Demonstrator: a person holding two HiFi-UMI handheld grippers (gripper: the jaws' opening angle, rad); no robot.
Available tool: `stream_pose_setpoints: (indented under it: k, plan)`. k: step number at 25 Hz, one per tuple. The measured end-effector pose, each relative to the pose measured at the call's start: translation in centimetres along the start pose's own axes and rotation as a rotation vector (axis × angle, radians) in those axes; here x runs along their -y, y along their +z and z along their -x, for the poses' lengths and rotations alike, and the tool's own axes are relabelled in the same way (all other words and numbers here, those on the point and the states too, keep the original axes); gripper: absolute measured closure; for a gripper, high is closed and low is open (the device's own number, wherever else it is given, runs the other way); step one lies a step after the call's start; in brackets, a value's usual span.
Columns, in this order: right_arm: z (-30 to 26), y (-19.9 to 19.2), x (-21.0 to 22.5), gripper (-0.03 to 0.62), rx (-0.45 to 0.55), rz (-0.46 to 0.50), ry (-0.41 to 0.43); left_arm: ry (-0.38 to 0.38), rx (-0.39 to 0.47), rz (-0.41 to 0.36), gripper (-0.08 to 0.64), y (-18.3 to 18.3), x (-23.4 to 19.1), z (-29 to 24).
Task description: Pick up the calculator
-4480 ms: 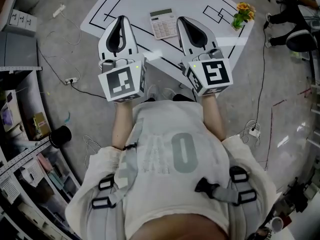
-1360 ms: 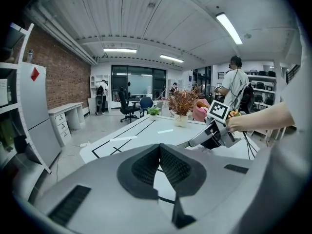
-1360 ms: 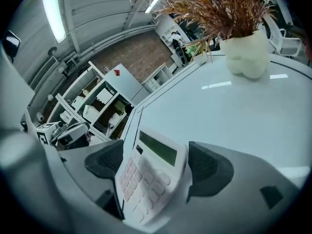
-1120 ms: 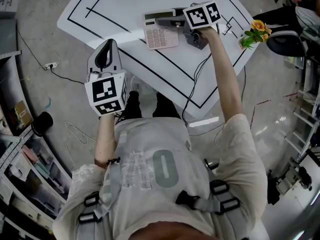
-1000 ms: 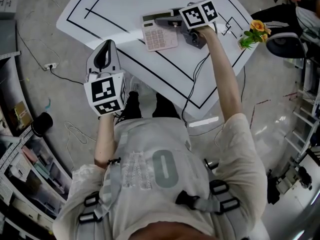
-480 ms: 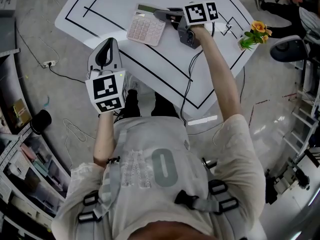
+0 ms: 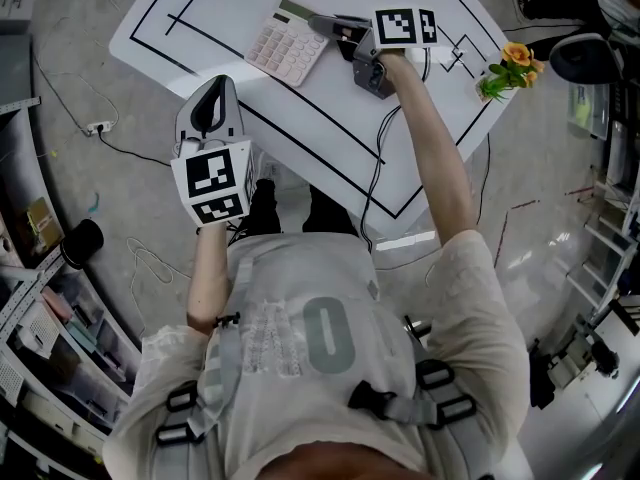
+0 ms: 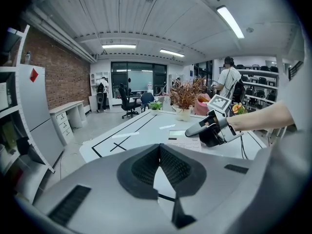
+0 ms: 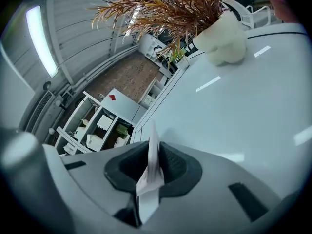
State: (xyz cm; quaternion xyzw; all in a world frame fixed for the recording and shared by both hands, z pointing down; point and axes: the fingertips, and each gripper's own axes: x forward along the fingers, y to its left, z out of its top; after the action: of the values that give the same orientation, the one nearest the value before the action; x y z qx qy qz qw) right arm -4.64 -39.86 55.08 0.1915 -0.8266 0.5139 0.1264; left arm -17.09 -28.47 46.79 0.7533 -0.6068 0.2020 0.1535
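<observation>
Head view: The white worktop (image 7: 200,8) carries black line markings. The calculator (image 7: 287,41) sits at its far side, keys up and turned at an angle to the lines. The right hand-held gripper (image 7: 320,23) reaches in from the right with its jaw tips at the calculator's right edge. The left hand-held gripper (image 7: 217,88) hangs over the near edge of the worktop, well apart from the calculator. A small pot of yellow flowers (image 7: 500,60) stands near the right corner. A black cable (image 7: 380,158) runs from the right hand-held gripper across the worktop.

Left gripper view: The jaw tips meet, with nothing between them, so this hand-held gripper is closed and empty. Beyond, the right hand-held gripper lies over the calculator. Whether the calculator is clear of the surface cannot be confirmed from here.

Right gripper view: The jaws have just been closing, and the calculator stands edge-on between the pads, which clamp it from both sides. Ahead on the worktop stands a white pot with dry reddish foliage (image 9: 222,38).
</observation>
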Motion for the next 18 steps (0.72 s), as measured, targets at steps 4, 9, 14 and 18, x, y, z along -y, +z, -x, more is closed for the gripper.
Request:
stream_pose_setpoints:
  k: [4,9,14,18]
  plan:
    - [-0.1,0.2,0.1,0.522,0.011,0.001,-0.002,0.0,-0.006,-0.001,0.54,-0.2,-0.3,-0.3]
    - [-0.1,0.2,0.2,0.522,0.037,-0.021,-0.005,0.011,-0.001,-0.004,0.54,0.3,-0.2,-0.3]
    - [0.6,0.9,0.2,0.523,0.083,-0.017,-0.048,0.009,0.016,-0.019,0.54,0.7,0.2,-0.1]
    - [1.8,2.5,-1.2,0.525,0.147,0.033,-0.098,0.013,0.059,-0.042,0.54,2.3,0.1,0.7]
